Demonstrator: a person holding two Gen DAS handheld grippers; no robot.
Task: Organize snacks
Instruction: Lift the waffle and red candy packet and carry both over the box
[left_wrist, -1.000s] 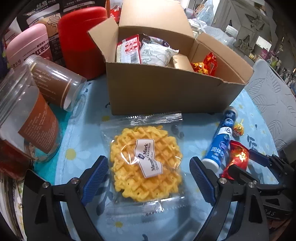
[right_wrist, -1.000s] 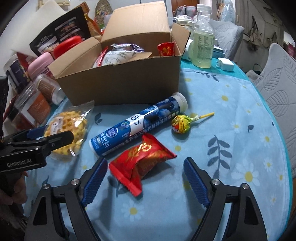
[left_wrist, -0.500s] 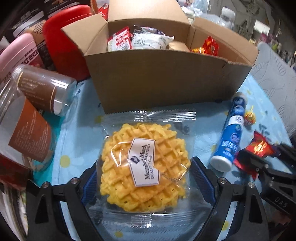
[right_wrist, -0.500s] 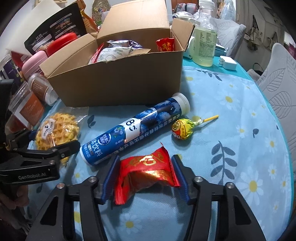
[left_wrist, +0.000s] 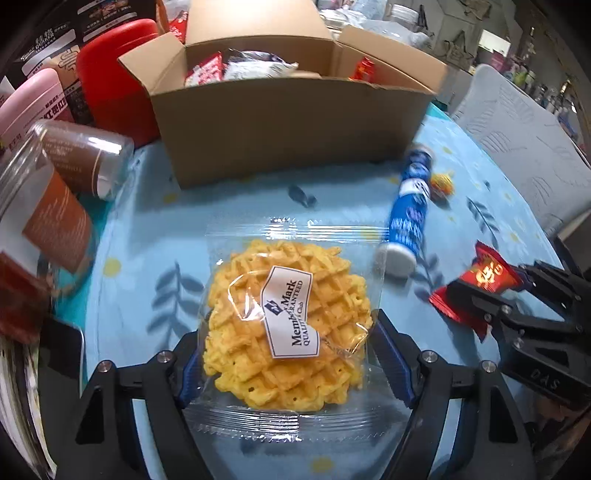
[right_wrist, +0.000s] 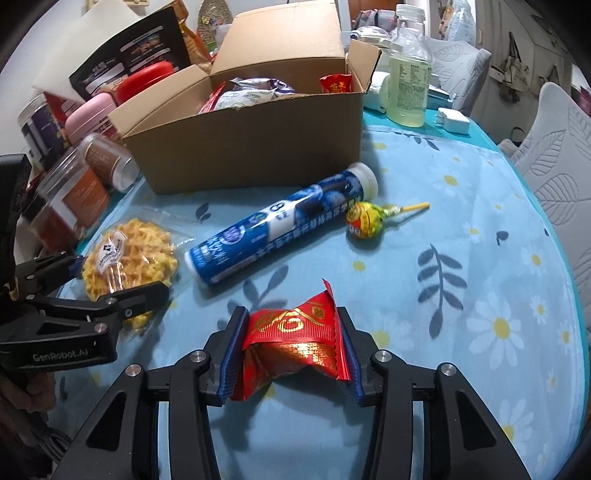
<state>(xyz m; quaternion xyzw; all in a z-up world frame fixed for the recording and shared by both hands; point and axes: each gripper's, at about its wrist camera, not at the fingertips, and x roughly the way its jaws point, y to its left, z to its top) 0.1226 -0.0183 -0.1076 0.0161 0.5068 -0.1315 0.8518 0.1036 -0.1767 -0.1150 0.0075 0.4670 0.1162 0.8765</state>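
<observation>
**Both tongs closed on wrapped snacks in front of the box**

The left tongs (left_wrist: 286, 363) have just been closing and now grip the waffle packet (left_wrist: 290, 328) from both sides — the blue pads press into the clear wrapper at the near half of the yellow waffle, while the far half and the sealed edge stick out beyond the tips. The packet appears tilted up off the blue flowered table (left_wrist: 147, 236).

The right tongs (right_wrist: 291, 356) are narrowed onto the red candy packet (right_wrist: 295, 345); their jaws have just been closing too, and the foil is crumpled between the pads, one pointed corner standing up past them. In the left wrist view the same red packet shows at the right edge, pinched in the black fingers.

Beyond both tongs the open cardboard box (right_wrist: 251, 147) stands on the table, already holding several wrapped snacks. Between the box and the right tongs lies a blue tube (right_wrist: 280, 225) on its side, with a lollipop (right_wrist: 364, 219) just beside its capped end. The tube lies apart from both tongs.

To the left of the box are clear jars (left_wrist: 74, 162) with brown labels, one tipped on its side, and behind them a red container (left_wrist: 114, 70). A bottle of pale liquid (right_wrist: 408, 81) stands to the right of the box.
</observation>
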